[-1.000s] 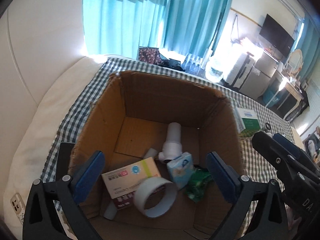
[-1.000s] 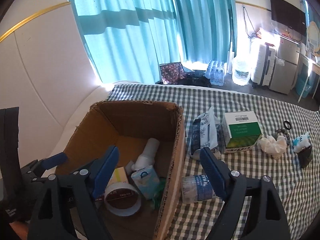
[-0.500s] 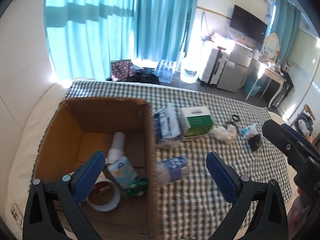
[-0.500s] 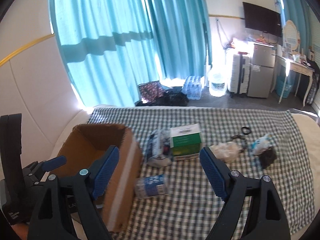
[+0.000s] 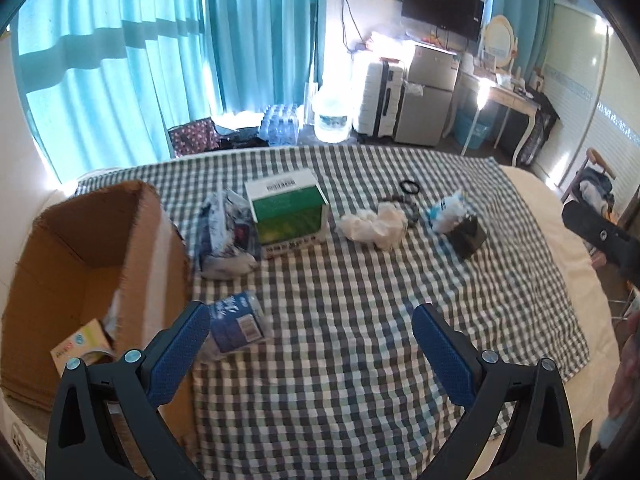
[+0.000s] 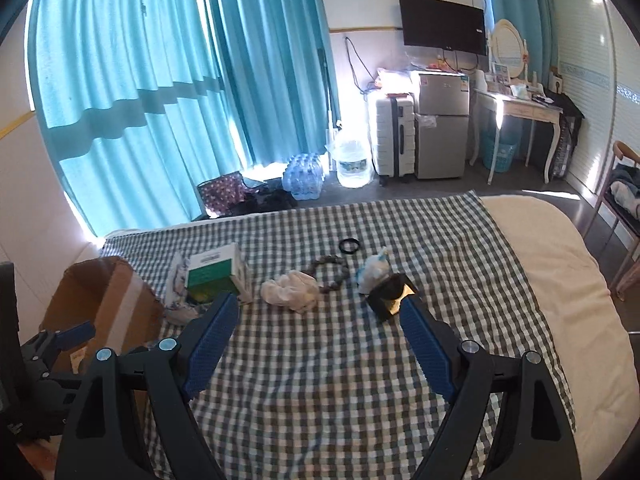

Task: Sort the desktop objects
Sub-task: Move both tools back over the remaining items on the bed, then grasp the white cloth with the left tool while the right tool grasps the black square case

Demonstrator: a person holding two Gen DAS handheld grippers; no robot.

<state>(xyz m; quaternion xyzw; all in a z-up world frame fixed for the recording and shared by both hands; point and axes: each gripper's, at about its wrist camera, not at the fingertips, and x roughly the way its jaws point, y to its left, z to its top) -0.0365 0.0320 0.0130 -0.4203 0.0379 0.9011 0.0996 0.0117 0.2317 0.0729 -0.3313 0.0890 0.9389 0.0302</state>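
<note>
Holding both tools wide, nothing between the pads. Left tool (image 5: 310, 318): crushed bottle (image 5: 236, 326) just beside its left pad, next to cardboard box (image 5: 100, 264). Right tool (image 6: 316, 312): white wad (image 6: 290, 290) and green box (image 6: 214, 276) lie beyond its tips on the checked bedspread (image 6: 320, 380).

Daylight glares through teal curtains (image 6: 160, 92); fisheye edges bend, slight blur.

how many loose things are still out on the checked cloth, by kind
Boxes: 2, the green box and the black box
Bottles: 1, the bottle by the carton
Bags and wrappers: 2, the printed bag and the blue-white pack
Tissue wads: 1, the tissue
Rings and bracelets: 2, the black ring and the bead bracelet
Total: 8
</note>
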